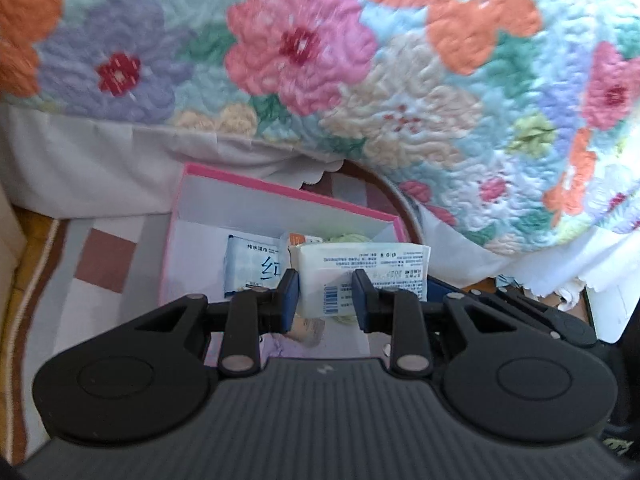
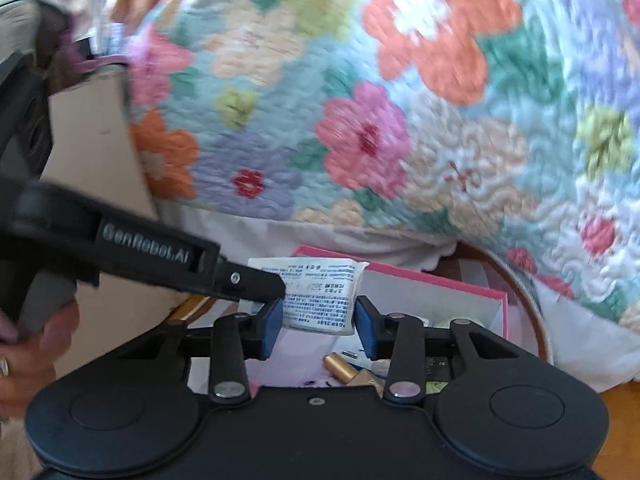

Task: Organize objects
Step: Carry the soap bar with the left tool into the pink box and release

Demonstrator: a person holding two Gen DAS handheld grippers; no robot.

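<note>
A white tissue packet (image 1: 360, 276) with printed text and a blue barcode sits between the fingers of my left gripper (image 1: 326, 300), held above a pink-rimmed box (image 1: 280, 196). The same packet (image 2: 320, 296) shows in the right wrist view, held by the left gripper's fingers (image 2: 256, 280). My right gripper (image 2: 318, 328) is open and empty just in front of the packet, over the box (image 2: 440, 280). Inside the box lie a blue-and-white wet wipe packet (image 1: 256, 264), a pale green item (image 1: 348, 238) and a gold tube (image 2: 340, 366).
A floral quilt (image 1: 360, 80) hangs over the bed edge behind the box. A checked mat (image 1: 104, 256) lies on the floor under the box. A beige cardboard panel (image 2: 92, 128) stands at the left. A hand (image 2: 24, 352) holds the left gripper.
</note>
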